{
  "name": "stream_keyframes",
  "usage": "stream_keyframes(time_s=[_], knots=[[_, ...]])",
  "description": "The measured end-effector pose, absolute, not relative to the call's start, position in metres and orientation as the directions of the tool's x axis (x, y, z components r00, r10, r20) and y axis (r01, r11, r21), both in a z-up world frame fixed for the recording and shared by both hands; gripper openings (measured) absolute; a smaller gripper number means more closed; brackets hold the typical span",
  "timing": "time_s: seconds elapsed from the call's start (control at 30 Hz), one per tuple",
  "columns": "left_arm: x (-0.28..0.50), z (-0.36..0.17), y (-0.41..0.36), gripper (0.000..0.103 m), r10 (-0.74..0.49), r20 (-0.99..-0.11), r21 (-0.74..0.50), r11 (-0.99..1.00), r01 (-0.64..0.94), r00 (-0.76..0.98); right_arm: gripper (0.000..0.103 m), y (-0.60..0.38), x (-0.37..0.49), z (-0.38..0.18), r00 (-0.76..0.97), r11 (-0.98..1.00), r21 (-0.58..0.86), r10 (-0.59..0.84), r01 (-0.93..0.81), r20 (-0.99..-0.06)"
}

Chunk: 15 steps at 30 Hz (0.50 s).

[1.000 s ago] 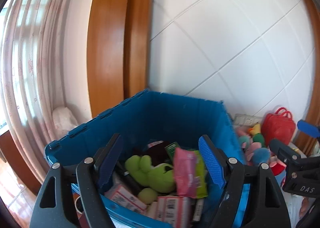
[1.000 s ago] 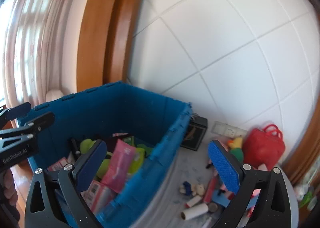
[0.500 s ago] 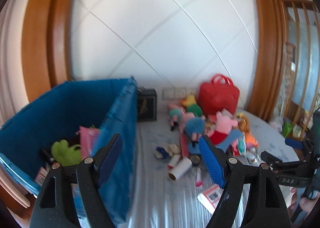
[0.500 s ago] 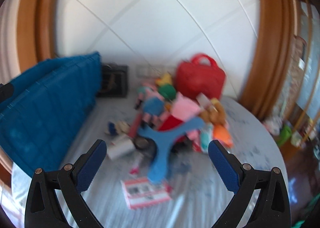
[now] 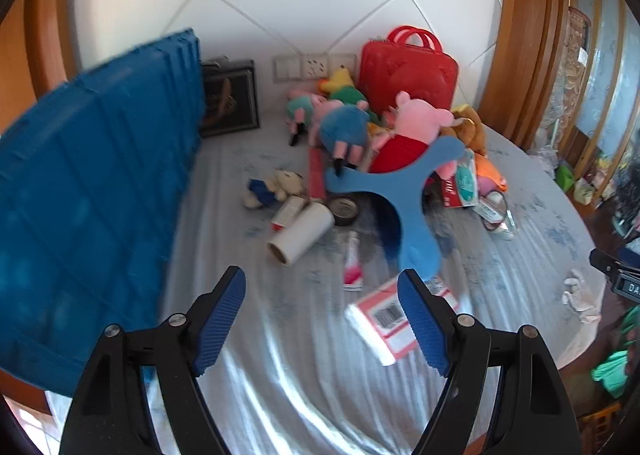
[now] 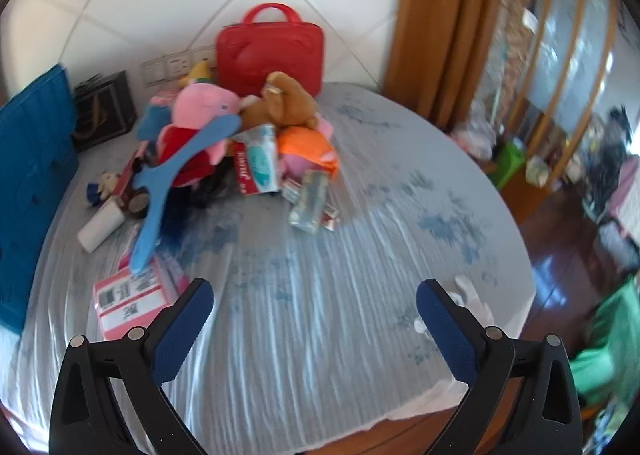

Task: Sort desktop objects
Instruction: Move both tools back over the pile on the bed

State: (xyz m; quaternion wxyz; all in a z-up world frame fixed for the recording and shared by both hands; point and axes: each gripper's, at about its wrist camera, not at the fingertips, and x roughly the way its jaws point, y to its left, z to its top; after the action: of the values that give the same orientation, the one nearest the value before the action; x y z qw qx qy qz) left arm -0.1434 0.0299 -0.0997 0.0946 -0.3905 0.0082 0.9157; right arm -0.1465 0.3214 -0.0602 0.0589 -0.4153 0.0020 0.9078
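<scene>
Since both the left gripper [image 5: 320, 319] and right gripper [image 6: 314, 329] hang wide open and empty, my worry is snagging the blue hanger [image 5: 404, 191] propped across the Peppa plush [image 5: 412, 127] and toppling that pile beside the blue crate [image 5: 92, 191]. The pink barcode box [image 5: 384, 315] is nearest; the paper roll [image 5: 300, 233] might roll off.

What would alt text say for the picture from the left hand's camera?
Open, empty left tongs hover over a cloth-covered table facing a heap of plush toys, a blue three-armed plastic piece, a white tube and a red bag. A blue crate stands at left.
</scene>
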Motion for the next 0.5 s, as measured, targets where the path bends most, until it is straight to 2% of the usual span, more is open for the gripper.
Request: stream_keyframes(time_s=[0.13, 0.23, 0.5], knots=[[-0.162, -0.142, 0.059, 0.078, 0.266, -0.738, -0.077, -0.946, -0.315, -0.620, 0.103, 0.345, -0.167, -0.083, -0.644, -0.996, 0.015, 0.044, -0.086, -0.764], [-0.180, -0.179, 0.077, 0.078, 0.241, -0.799, -0.065, -0.945, -0.319, -0.552, 0.103, 0.343, -0.189, -0.110, -0.602, -0.997, -0.014, 0.055, -0.073, -0.797], [-0.188, -0.224, 0.100, 0.078, 0.255, -0.867, -0.072, -0.914, -0.399, -0.428, 0.103, 0.307, -0.202, -0.156, -0.494, -0.997, 0.017, -0.052, 0.074, -0.868]])
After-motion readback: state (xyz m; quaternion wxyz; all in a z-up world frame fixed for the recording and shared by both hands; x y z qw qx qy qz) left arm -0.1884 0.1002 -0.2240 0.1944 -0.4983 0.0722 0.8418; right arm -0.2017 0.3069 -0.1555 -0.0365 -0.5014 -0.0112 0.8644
